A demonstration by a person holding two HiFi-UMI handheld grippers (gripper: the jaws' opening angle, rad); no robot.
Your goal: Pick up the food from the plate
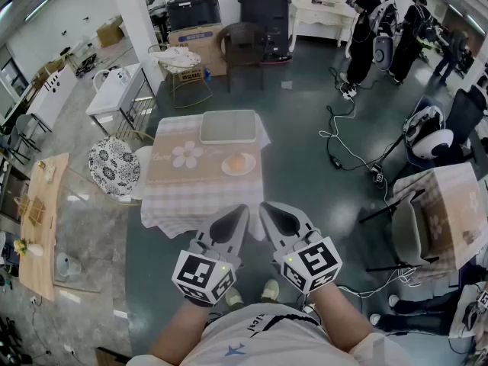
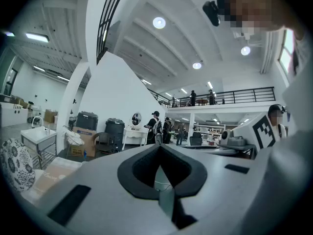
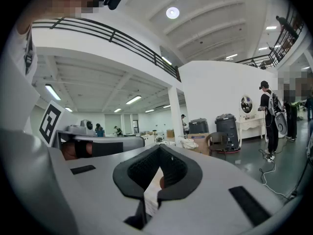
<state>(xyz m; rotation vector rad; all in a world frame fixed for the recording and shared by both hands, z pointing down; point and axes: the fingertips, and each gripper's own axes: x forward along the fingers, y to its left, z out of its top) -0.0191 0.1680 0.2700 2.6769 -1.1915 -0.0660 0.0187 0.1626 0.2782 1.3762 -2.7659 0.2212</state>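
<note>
Box (image 1: 197,36) label & shirt (image 1: 255,343) txt look unreadable; food (image 1: 238,162) on plate (image 1: 227,169).

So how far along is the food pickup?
Done: nothing; the orange food sits on its plate on the table. In hand: nothing; left tool and right tool are shut, empty, short of the table. Left: reach, open, grasp, lift.

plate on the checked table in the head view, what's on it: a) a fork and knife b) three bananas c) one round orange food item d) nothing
C: the white plate carries a single round orange food item and nothing else, and it sits just on the near side of the rectangular tray.
</note>
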